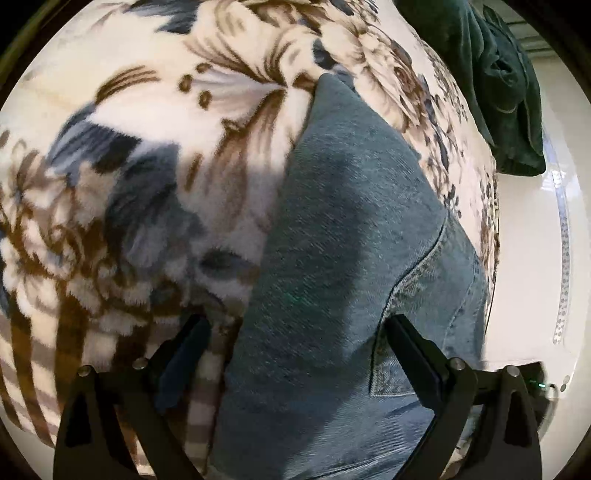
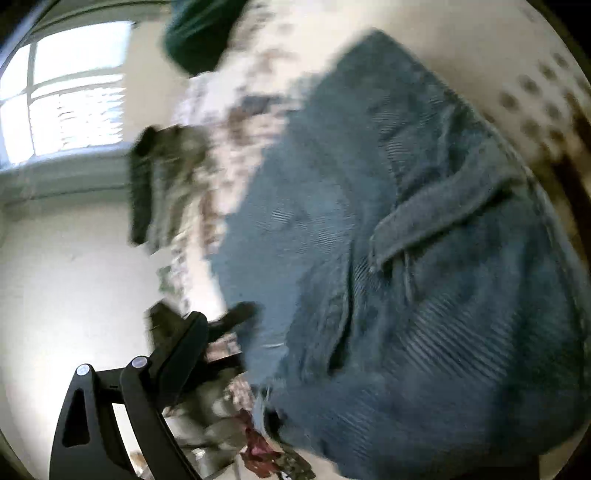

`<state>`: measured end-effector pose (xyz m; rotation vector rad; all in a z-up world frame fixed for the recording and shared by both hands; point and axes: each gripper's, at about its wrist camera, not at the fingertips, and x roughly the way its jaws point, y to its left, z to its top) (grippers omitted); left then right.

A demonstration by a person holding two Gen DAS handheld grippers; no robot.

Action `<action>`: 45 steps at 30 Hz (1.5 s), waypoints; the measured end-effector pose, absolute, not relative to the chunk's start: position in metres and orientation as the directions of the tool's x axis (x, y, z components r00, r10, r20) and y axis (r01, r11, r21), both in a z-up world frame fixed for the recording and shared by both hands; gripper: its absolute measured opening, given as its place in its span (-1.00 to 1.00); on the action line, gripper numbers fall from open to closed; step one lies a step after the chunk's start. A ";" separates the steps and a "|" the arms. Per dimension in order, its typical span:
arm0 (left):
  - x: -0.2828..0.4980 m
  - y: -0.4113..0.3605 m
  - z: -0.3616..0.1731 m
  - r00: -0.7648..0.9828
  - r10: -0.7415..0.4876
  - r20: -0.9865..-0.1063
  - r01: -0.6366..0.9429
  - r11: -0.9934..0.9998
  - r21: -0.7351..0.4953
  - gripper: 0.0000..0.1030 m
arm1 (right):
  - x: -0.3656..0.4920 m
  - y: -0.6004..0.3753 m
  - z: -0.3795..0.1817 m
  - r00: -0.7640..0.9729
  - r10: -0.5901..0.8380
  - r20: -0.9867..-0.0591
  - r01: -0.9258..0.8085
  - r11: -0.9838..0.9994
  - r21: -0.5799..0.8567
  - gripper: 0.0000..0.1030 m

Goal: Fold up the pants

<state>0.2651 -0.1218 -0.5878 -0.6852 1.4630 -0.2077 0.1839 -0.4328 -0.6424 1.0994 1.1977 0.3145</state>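
Blue jeans (image 1: 351, 229) lie on a floral fleece blanket (image 1: 155, 155), one leg running away toward the top of the left wrist view. My left gripper (image 1: 295, 328) is open just above the jeans, its fingers astride the denim near a pocket seam. In the blurred right wrist view the jeans (image 2: 424, 277) fill the right side, bunched with a folded flap. Only the left finger (image 2: 177, 347) of my right gripper shows, beside the denim's edge; the right finger is hidden behind the fabric, so its state is unclear.
A dark green garment (image 1: 491, 74) lies at the blanket's far right, and shows in the right wrist view (image 2: 199, 33) too. A white floor (image 1: 528, 258) lies beyond the bed edge. A window (image 2: 66, 92) and white wall (image 2: 74, 277) are at left.
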 end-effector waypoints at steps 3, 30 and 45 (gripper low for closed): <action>0.264 -0.120 -0.589 0.130 -0.530 -0.838 -0.280 0.791 -0.544 0.91 | 0.198 -0.428 -0.649 0.322 0.689 -0.649 0.342 0.555 0.758 0.91; 0.245 -0.116 -0.499 0.290 -0.576 -0.764 -0.187 0.749 -0.636 -0.65 | 0.191 -0.430 -0.579 0.345 0.662 -0.665 0.263 0.612 0.746 -0.29; 0.332 -0.031 -0.319 0.457 -0.557 -0.693 -0.162 0.714 -0.681 -0.66 | 0.316 -0.347 -0.387 0.404 0.694 -0.596 0.070 0.626 0.776 -0.29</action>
